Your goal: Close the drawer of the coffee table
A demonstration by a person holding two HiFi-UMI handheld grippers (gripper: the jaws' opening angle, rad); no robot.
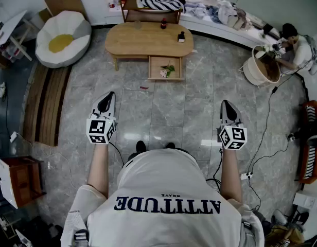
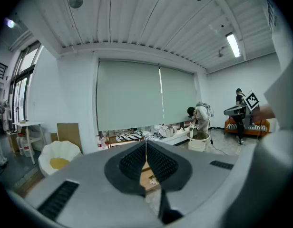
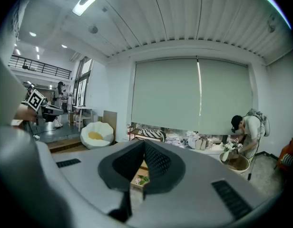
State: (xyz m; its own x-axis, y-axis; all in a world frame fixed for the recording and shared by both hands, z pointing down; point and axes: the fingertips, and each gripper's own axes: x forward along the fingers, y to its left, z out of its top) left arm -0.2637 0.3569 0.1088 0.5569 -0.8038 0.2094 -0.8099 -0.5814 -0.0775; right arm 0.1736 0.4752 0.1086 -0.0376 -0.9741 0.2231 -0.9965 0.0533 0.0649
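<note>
The oval wooden coffee table (image 1: 143, 40) stands far ahead on the grey tiled floor. Its drawer (image 1: 166, 68) is pulled out toward me, with a small flower sprig inside. Both grippers are held well short of it, over bare floor. My left gripper (image 1: 107, 96) is shut and holds nothing. My right gripper (image 1: 226, 104) is likewise shut and holds nothing. In the left gripper view the left gripper (image 2: 146, 144) has its jaws meeting, and the open drawer (image 2: 150, 176) shows below them. In the right gripper view the right gripper (image 3: 144, 144) is also shut, above the drawer (image 3: 138, 179).
Two small dark bottles (image 1: 181, 36) stand on the table top. A white and yellow egg-shaped seat (image 1: 62, 36) sits at the left. At the far right a person (image 1: 295, 46) crouches by a round basket (image 1: 261, 66). Cables (image 1: 266, 138) trail over the floor on the right.
</note>
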